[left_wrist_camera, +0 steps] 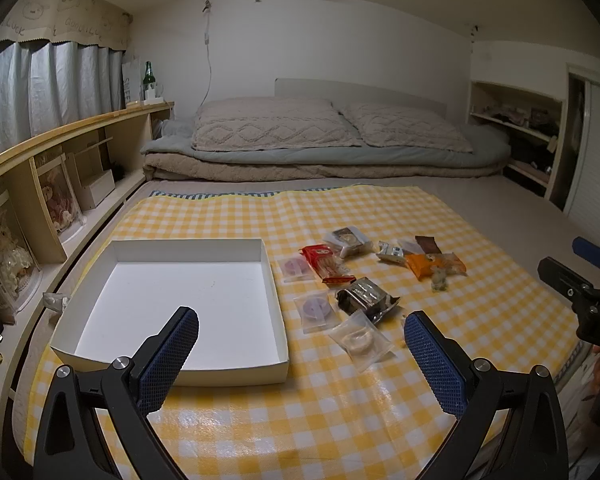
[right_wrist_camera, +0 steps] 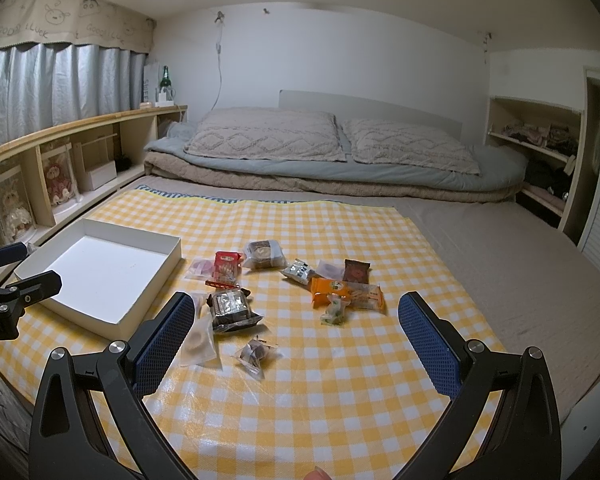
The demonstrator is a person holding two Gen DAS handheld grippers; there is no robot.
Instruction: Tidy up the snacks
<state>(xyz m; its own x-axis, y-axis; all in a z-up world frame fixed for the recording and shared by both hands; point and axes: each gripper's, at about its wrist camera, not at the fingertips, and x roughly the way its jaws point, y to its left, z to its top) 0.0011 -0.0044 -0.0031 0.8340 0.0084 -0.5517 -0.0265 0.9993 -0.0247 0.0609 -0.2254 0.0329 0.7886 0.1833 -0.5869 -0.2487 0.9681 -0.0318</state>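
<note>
An empty white box (left_wrist_camera: 112, 328) (right_wrist_camera: 170, 245) lies on the yellow checked cloth (left_wrist_camera: 340, 412) (right_wrist_camera: 320, 400), left of several wrapped snacks. Among them are a red pack (left_wrist_camera: 325, 263) (right_wrist_camera: 226, 266), an orange pack (left_wrist_camera: 434, 265) (right_wrist_camera: 346, 292), a dark foil pack (left_wrist_camera: 366, 298) (right_wrist_camera: 232, 309) and a clear pouch (left_wrist_camera: 360, 338) (right_wrist_camera: 198, 340). My left gripper (left_wrist_camera: 302, 322) hovers open over the box's near right corner, holding nothing. My right gripper (right_wrist_camera: 292, 308) is open above the snacks, a small clear candy wrapper (right_wrist_camera: 256, 354) just below it. Each gripper shows at the edge of the other's view.
The cloth covers a bed with folded blankets and two pillows (left_wrist_camera: 324, 126) (right_wrist_camera: 328, 140) at the far end. A low wooden shelf (left_wrist_camera: 60, 148) (right_wrist_camera: 60, 140) with dolls runs along the left. An open cupboard (left_wrist_camera: 516, 128) (right_wrist_camera: 536, 148) stands at the right.
</note>
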